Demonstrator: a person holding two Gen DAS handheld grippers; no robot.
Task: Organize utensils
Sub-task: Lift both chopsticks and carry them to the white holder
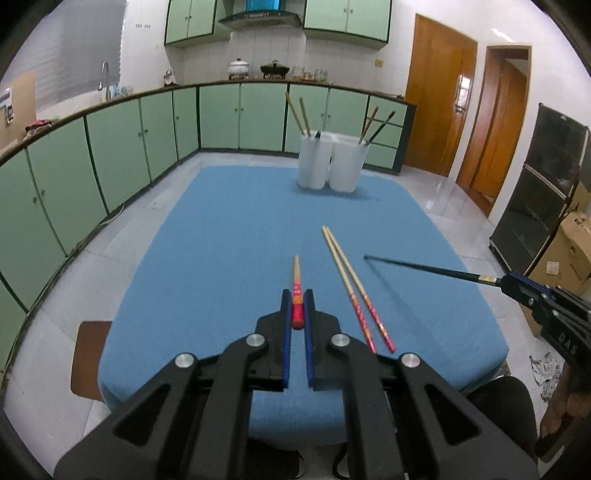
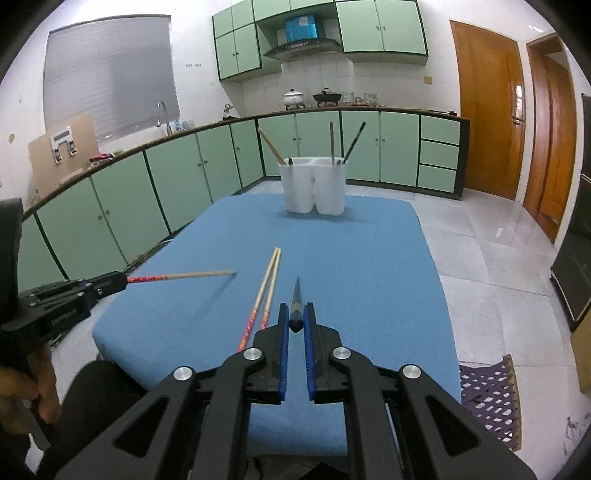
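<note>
Blue pads of the left gripper (image 1: 298,295) clamp a red-handled chopstick (image 1: 296,291); the right gripper (image 2: 296,308) clamps a dark chopstick (image 2: 296,301). Keep both level while carrying toward the white holders (image 1: 328,162).

A kitchen: pale green base cabinets (image 2: 177,184) curve along the left and far walls under a dark counter. Green wall cabinets (image 2: 380,26) flank a range hood (image 2: 303,46). A blinded window (image 2: 110,74) sits left, wooden doors (image 2: 487,110) right, above a glossy grey tiled floor (image 2: 480,251).
</note>
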